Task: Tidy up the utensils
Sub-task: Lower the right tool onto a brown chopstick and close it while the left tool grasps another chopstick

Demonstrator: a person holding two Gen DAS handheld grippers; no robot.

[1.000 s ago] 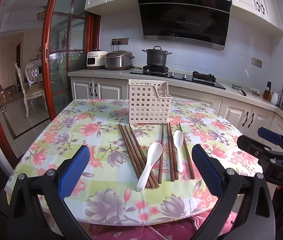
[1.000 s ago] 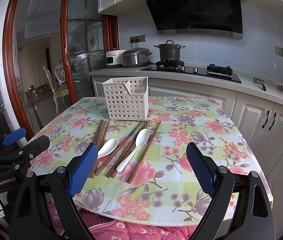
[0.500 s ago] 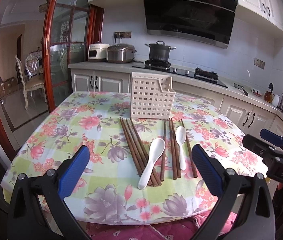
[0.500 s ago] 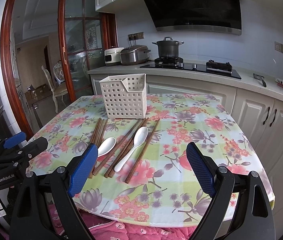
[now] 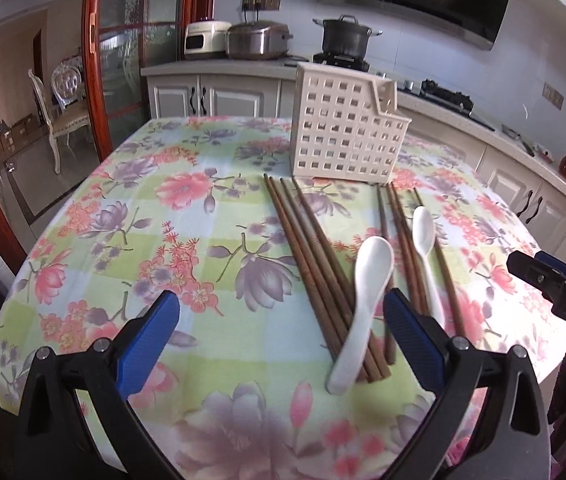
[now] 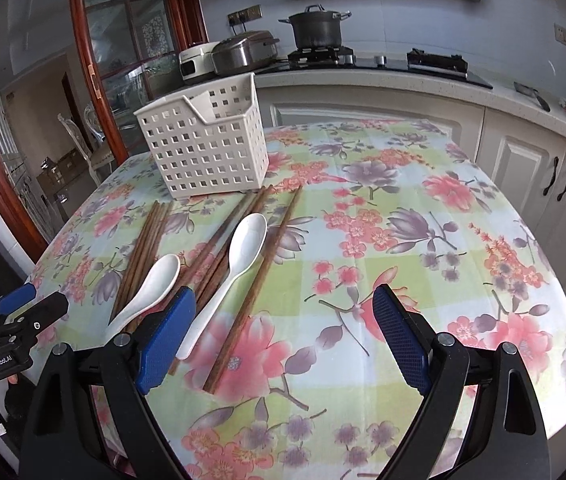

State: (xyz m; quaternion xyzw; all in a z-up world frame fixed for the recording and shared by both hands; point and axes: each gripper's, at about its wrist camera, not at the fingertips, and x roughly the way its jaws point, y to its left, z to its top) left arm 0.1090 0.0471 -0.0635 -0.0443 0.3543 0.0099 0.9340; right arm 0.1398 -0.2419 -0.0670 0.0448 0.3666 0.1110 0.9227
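Both the left hand-held gripper [image 5: 281, 344] and the right hand-held gripper [image 6: 285, 336] gape wide, holding nothing. The chopsticks [image 5: 315, 268] and spoons [image 5: 363, 300] lie mid-frame on the surface [image 5: 123, 216], long axes running toward the basket [image 5: 347, 132], bowls facing it. Overlapping pieces risk a grab dragging neighbours or the spoon slipping.

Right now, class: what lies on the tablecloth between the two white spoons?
Brown wooden chopsticks lie between the left spoon and the right spoon, running lengthwise towards the white basket. The right wrist view shows this most clearly.
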